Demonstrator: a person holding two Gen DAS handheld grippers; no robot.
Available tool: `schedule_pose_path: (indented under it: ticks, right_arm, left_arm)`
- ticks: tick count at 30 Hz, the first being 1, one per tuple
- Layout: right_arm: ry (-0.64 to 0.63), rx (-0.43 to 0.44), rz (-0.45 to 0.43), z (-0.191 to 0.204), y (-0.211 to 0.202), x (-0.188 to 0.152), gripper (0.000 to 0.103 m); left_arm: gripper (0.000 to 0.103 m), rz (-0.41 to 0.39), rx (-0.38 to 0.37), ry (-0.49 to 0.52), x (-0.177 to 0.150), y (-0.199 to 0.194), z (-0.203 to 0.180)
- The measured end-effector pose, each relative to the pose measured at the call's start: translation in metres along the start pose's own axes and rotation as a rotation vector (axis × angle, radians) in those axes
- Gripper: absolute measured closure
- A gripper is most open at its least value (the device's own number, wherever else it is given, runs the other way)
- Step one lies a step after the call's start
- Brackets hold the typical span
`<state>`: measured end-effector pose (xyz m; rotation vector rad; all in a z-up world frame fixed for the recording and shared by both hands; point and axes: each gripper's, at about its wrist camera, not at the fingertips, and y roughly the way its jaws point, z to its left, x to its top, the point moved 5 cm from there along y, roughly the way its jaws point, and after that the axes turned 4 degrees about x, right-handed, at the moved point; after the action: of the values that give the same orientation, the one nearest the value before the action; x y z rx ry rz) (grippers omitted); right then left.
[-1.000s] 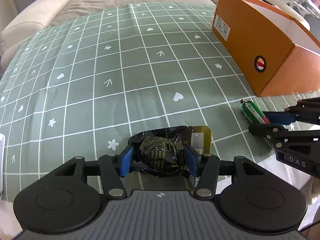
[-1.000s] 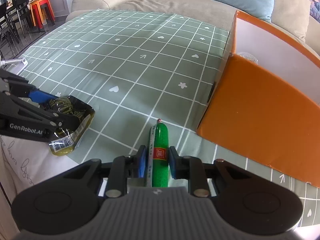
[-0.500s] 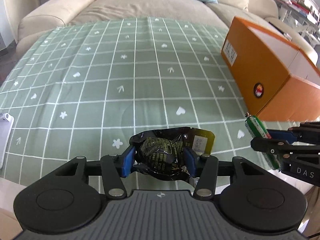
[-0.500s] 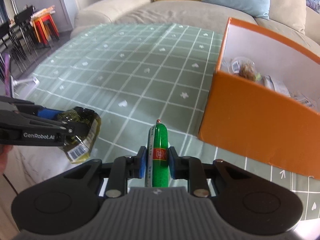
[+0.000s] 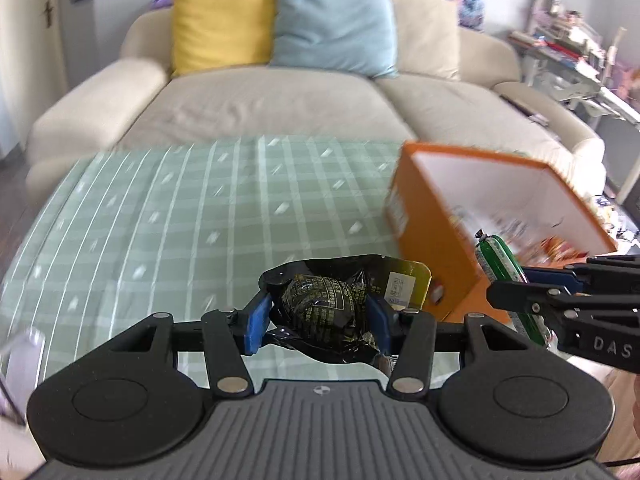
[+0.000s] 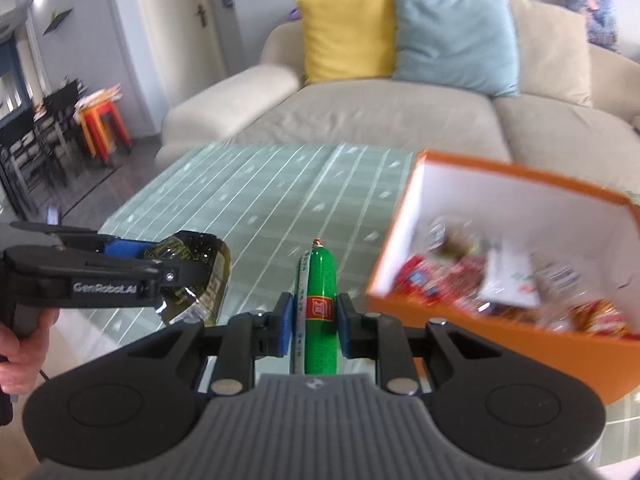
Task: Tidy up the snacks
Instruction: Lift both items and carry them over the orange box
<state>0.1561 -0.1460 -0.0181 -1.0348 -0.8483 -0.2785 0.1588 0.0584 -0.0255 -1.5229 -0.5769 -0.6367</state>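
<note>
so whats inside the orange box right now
The orange box holds a blurred heap of snack packets, mostly red and white. Its near wall hides the lowest ones, and the blur leaves them unidentifiable.

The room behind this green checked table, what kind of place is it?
Most likely a home living room: a cream sofa with yellow and blue cushions, and dining chairs in a side area.

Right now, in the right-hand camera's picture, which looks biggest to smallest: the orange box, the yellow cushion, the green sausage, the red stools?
1. Orange box, largest.
2. Yellow cushion.
3. Green sausage, though it sits close to the camera, so it looks bigger than it is.
4. Red stools, smallest, far off in the room.
</note>
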Motion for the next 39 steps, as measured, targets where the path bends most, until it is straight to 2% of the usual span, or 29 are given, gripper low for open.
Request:
schedule_pose_path:
  ticks: [3,9,14,18,25,31,35,39]
  right_arm:
    - [0.028,-0.040,-0.031,-0.029,-0.012,0.014,0.083]
    - [0.041,-0.160,-0.030,-0.093,-0.027,0.031,0.083]
    - [0.018,-0.245,0.002,-0.139,-0.026,0.038,0.083]
    - [-0.004,-0.296,0.065,-0.176,-0.012,0.039,0.083]
    - [-0.094,-0.398,0.187,-0.215,0.018,0.025,0.083]
    - [-0.187,-0.422,0.258,-0.227,0.042,0.022,0.083]
    - [-0.208,-0.436,0.301,-0.232,0.053,0.021,0.083]
    - [-0.200,-0.441,0.335,-0.235,0.062,0.020,0.083]
  left_arm:
    - [0.045,-0.028,-0.038,0.039,0.024,0.002,-0.025]
    - [0.045,-0.086,-0.101,0.182,0.062,0.013,-0.094]
    - [0.045,-0.078,-0.125,0.280,0.076,0.039,-0.150]
    - [0.045,-0.060,-0.131,0.355,0.078,0.063,-0.184]
    - [0.045,0.002,-0.092,0.501,0.070,0.102,-0.216]
    - [0.045,0.066,-0.052,0.590,0.064,0.133,-0.227]
    - [0.045,0.111,-0.040,0.633,0.059,0.149,-0.230]
    - [0.045,0.139,-0.011,0.626,0.059,0.161,-0.228]
